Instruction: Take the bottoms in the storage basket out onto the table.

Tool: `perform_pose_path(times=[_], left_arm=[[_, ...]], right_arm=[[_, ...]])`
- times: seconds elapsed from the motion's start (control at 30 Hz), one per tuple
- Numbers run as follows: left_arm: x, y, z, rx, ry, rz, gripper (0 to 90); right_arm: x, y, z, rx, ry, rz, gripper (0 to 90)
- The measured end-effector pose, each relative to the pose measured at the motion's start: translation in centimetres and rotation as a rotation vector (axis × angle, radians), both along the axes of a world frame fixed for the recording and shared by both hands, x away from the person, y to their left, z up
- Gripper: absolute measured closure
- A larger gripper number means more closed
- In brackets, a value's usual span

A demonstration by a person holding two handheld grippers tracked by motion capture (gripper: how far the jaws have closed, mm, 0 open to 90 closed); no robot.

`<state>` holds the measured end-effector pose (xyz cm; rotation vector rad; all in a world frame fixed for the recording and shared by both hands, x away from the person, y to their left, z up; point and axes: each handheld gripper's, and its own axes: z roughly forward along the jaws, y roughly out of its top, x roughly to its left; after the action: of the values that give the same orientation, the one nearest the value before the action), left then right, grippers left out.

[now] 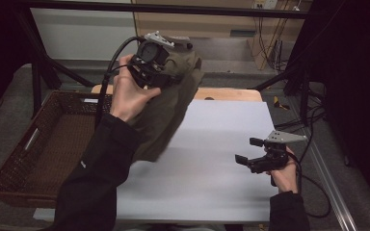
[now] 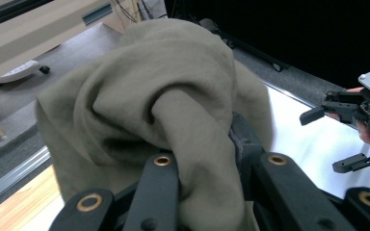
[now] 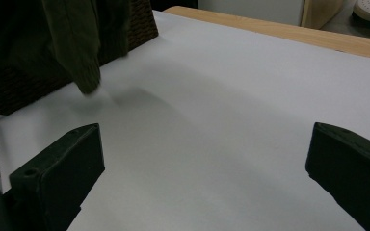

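I am lifting the olive-green cloth garment high with my left hand-held gripper so that its length is hanging free and I can see how it falls before laying it out. The jaws are pinching a bunched fold at the top of the fabric; in the left gripper view the cloth is draping over and between them. The garment is hanging over the far left part of the white-covered bench, its lower edge just above or brushing the sheet, beside the dark brown woven wicker basket that is sitting at the bench's left edge. I judge the basket to be where the garment belongs or came from, which is why I am working on that side.

My left forearm is reaching up and forward, wrist bent so the gripper is pointing away from me. My right hand-held gripper is hovering low over the bench's near right side, jaws spread wide and empty, pointing left toward the dangling hem, ready, I think, to catch a corner.
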<state>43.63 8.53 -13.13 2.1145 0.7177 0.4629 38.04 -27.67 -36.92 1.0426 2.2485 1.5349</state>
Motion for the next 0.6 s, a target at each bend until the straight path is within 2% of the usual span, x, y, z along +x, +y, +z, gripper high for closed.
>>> perform_pose_path(times=[0.17,0.43,0.6], left_arm=[[0.5,-0.7,-0.8,0.011,0.013,-0.012,76.8],[0.8,-1.8,-2.0,0.033,0.008,-0.024,76.6],[1.2,-1.9,-3.1,0.049,0.017,-0.02,76.5]], right_arm=[[0.0,0.0,0.1,0.006,-0.001,0.002,0.6],[-0.1,-0.1,0.1,0.007,-0.005,0.001,0.6],[-0.1,-0.1,0.1,0.004,-0.004,0.002,0.6]])
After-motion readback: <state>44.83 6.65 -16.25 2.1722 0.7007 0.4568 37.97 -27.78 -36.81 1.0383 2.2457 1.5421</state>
